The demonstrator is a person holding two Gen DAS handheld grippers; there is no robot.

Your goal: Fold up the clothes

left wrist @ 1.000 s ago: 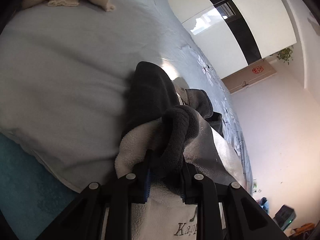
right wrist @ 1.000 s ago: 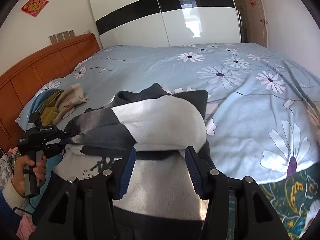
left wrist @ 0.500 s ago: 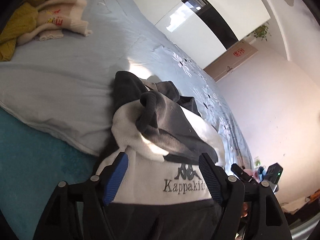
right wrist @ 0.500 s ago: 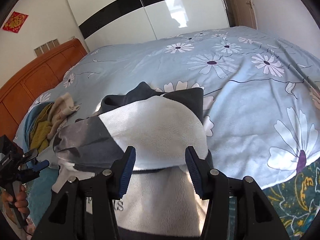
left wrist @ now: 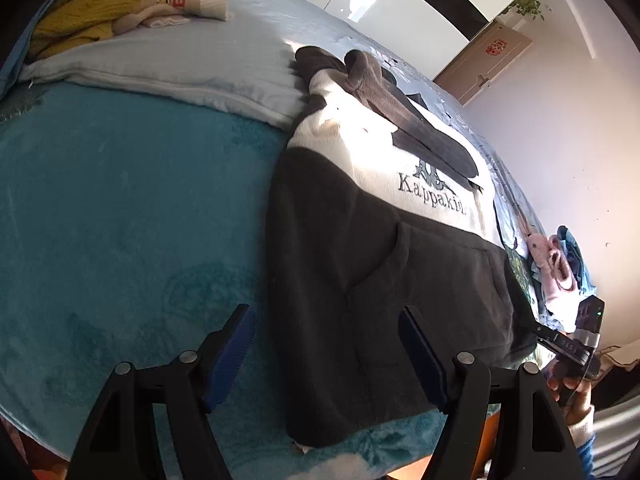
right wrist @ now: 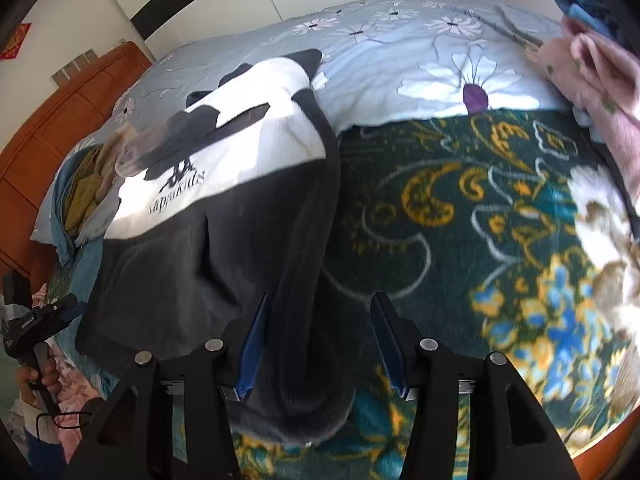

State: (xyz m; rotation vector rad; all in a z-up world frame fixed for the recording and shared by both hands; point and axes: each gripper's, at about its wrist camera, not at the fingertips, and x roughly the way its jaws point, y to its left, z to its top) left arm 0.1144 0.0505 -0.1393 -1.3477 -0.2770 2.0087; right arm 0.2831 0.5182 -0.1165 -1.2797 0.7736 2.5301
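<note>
Lying Flat: One Hoodie on the Bed

Left wrist view: the left gripper [left wrist: 326, 354] stands spread, pinching nothing, above the dark hem of one black-and-white hoodie [left wrist: 384, 248] lying on the teal blanket [left wrist: 120, 208].

Right wrist view: the right gripper [right wrist: 320, 346] stands half-spread astride the hoodie's side edge; whether its pads press cannot be told.

Sweatshirt [left wrist: 384, 280] released, now flatter.
</note>
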